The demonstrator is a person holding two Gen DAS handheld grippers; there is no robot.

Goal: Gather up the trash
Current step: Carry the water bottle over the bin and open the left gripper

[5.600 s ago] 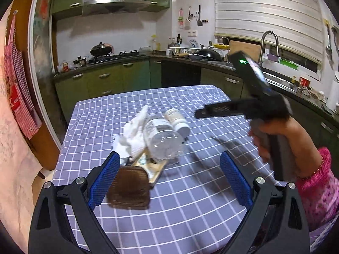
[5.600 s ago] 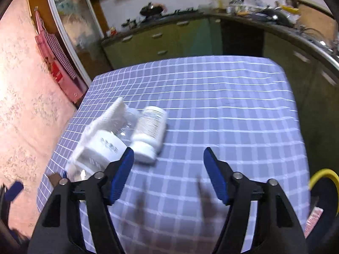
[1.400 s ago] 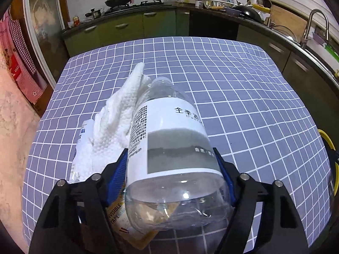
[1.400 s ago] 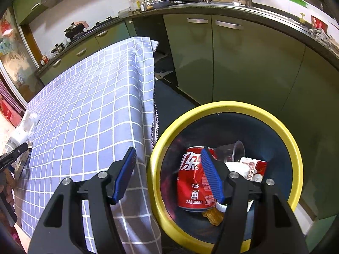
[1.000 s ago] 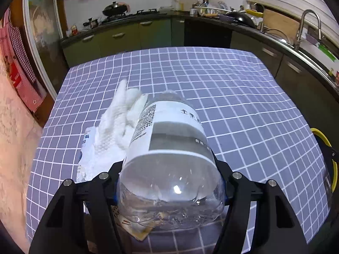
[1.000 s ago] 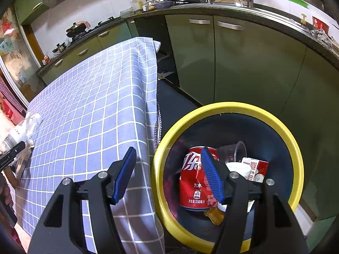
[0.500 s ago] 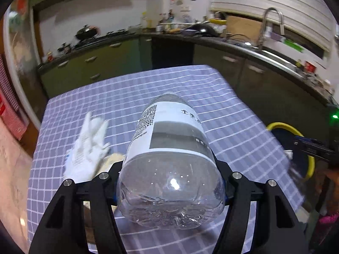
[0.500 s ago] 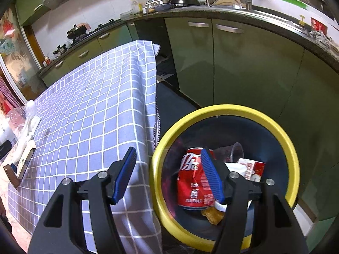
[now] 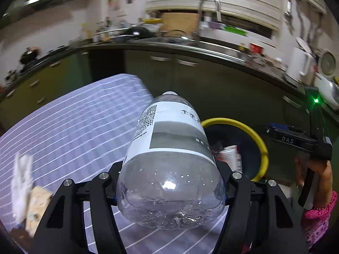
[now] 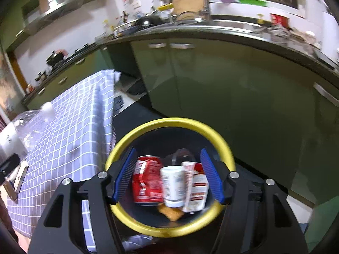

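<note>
My left gripper (image 9: 169, 180) is shut on a clear plastic bottle (image 9: 169, 148) with a white label. Its base faces the camera and its neck points away, in the air past the table's edge. Just beyond the bottle's right side stands a dark bin with a yellow rim (image 9: 250, 131). My right gripper (image 10: 168, 175) hangs open over that bin (image 10: 169, 122) with nothing between its blue pads. In the bin lie a red can (image 10: 146, 182), a small white bottle (image 10: 173, 186) and a red-and-white carton (image 10: 197, 188). The held bottle (image 10: 29, 127) shows at the left of the right wrist view.
The checked purple tablecloth (image 9: 74, 131) hangs down beside the bin. A white tissue (image 9: 21, 182) and a packet (image 9: 36, 203) lie on it at the left, blurred. Green cabinets (image 10: 233, 89) and a crowded counter stand behind the bin. A hand in a pink sleeve (image 9: 317, 216) holds the right gripper (image 9: 284, 136).
The left gripper has lifted the bottle off the table and swung it right, toward the bin. The right gripper has shifted so the bin sits centred under its fingers.
</note>
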